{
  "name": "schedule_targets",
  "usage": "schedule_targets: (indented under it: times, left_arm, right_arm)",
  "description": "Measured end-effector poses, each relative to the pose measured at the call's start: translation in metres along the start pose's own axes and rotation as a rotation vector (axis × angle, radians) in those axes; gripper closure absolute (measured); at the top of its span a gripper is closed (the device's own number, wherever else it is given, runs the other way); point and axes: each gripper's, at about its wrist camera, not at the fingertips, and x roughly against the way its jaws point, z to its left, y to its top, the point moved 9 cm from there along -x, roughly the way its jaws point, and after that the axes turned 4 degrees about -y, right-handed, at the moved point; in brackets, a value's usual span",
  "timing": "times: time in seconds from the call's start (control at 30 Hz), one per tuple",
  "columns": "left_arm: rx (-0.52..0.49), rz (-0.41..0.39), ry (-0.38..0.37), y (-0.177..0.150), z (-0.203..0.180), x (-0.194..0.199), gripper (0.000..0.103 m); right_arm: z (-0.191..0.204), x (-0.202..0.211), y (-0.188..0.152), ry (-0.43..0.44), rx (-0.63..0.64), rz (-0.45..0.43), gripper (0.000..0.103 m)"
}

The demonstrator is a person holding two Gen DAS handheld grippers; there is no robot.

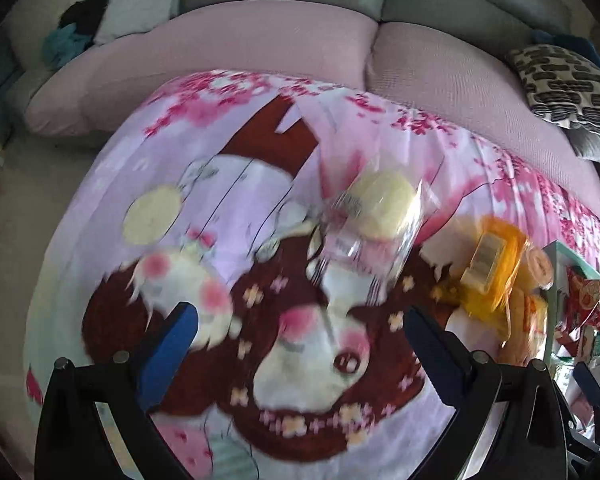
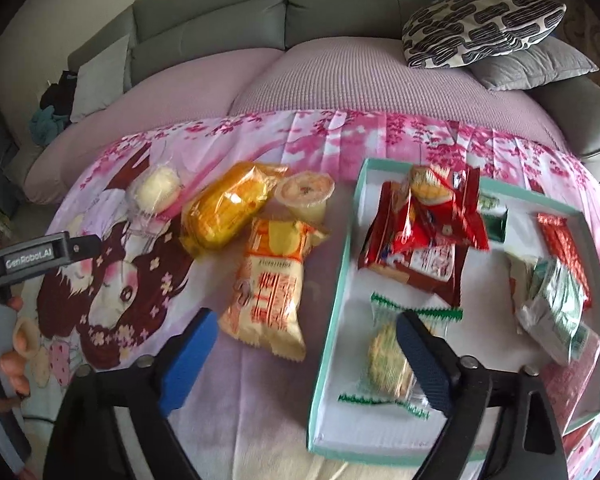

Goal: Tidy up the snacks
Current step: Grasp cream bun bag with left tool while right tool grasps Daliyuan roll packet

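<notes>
Left gripper [image 1: 300, 332] jaws spread, nothing between them, above the cartoon blanket [image 1: 112, 208]; clear-wrapped pale cake [image 1: 380, 208] mid-frame. Right gripper [image 2: 304, 344] released over the teal tray's [image 2: 340, 280] left rim; green-edged cookie packet [image 2: 388, 356] lower center, untouched.

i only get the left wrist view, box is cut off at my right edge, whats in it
Observer: The teal-rimmed box holds red packets, a green-trimmed clear-wrapped cookie and green-white packets.
Operator: what's still out on the cloth
Observer: Four: a pale bun, an orange wrapped cake, a lidded cup and an orange-white packet.
Operator: right gripper holding anything
Observer: No, the right gripper is open and empty, one finger outside the box's near left wall, the other over the cookie.
</notes>
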Motion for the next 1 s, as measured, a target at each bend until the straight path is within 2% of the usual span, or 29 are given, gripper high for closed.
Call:
schedule_targets:
  times: [0.07, 0.17, 0.27, 0.37, 0.43, 0.5, 0.57, 0.63, 0.67, 1.0]
  left_arm:
    - [-0.034, 0.0, -0.021, 0.016, -0.006, -0.003, 0.001]
    - [-0.091, -0.031, -0.015, 0.04, -0.016, -0.004, 0.002]
    - [-0.124, -0.029, -0.035, 0.052, -0.024, -0.013, 0.014]
    - [-0.146, -0.005, -0.069, 0.059, -0.033, -0.032, 0.018]
    - [-0.148, 0.013, -0.076, 0.059, -0.035, -0.044, 0.029]
    - [-0.142, 0.038, -0.099, 0.056, -0.038, -0.057, 0.033]
    - [-0.143, 0.026, -0.106, 0.055, -0.04, -0.061, 0.034]
    - [-0.136, 0.028, -0.147, 0.054, -0.045, -0.064, 0.046]
    - [-0.123, 0.036, -0.159, 0.052, -0.046, -0.067, 0.045]
    - [-0.066, 0.019, -0.116, 0.049, -0.046, -0.067, 0.049]
  right_arm:
    - [0.002, -0.002, 0.007, 0.006, -0.005, 0.001, 0.019]
    - [0.008, -0.008, 0.015, 0.01, -0.018, 0.017, 0.026]
    - [0.016, -0.015, 0.019, 0.018, -0.01, 0.032, 0.038]
    - [0.021, -0.025, 0.019, 0.035, -0.021, 0.066, 0.044]
    - [0.024, -0.032, 0.018, 0.03, -0.015, 0.078, 0.051]
    - [0.027, -0.036, 0.016, 0.029, -0.003, 0.087, 0.053]
    - [0.029, -0.041, 0.013, 0.044, -0.005, 0.099, 0.054]
    - [0.03, -0.046, 0.011, 0.05, -0.007, 0.111, 0.057]
    - [0.029, -0.05, 0.009, 0.039, -0.004, 0.118, 0.057]
    - [0.029, -0.056, 0.005, 0.049, -0.01, 0.117, 0.063]
